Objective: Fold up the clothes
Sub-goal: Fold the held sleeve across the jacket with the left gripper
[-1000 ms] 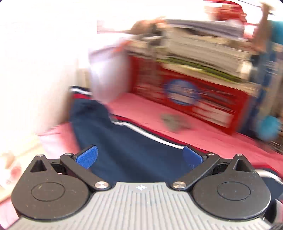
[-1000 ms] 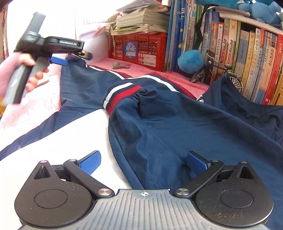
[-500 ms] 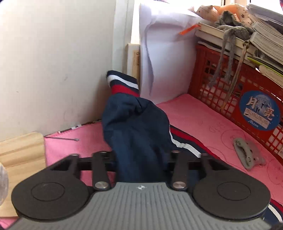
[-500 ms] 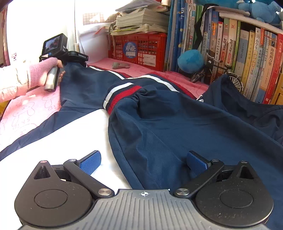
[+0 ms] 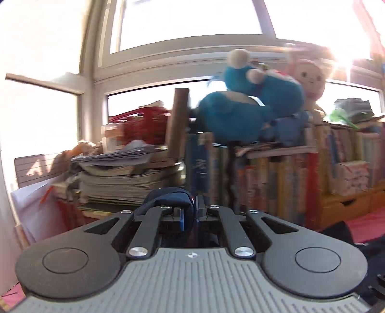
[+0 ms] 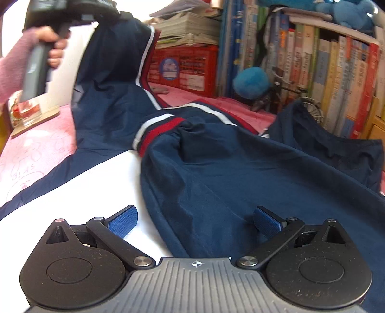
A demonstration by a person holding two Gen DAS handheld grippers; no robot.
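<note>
A navy jacket (image 6: 216, 168) with red and white stripes and a white panel (image 6: 84, 192) lies spread on the pink cover (image 6: 36, 144). My left gripper (image 5: 190, 211) has its jaws closing, and a bunch of navy sleeve cloth (image 5: 168, 195) is pinched between them. In the right wrist view a hand (image 6: 53, 45) holds that gripper (image 6: 105, 14) high at the top left, with the sleeve (image 6: 113, 60) hanging from it. My right gripper (image 6: 195, 219) hovers low over the jacket body, open, with cloth below its blue pads (image 6: 122, 220).
A red crate (image 6: 187, 65) under stacked papers and a row of books (image 6: 336, 72) line the back. A blue plush ball (image 6: 251, 81) and a toy bicycle (image 6: 300, 101) stand before the books. A glass on a wooden board (image 6: 28, 113) sits at the left.
The left gripper went to the sleeve end, closed on it and lifted it up off the pink cover, tilting toward level. The right gripper has stayed put and open.
</note>
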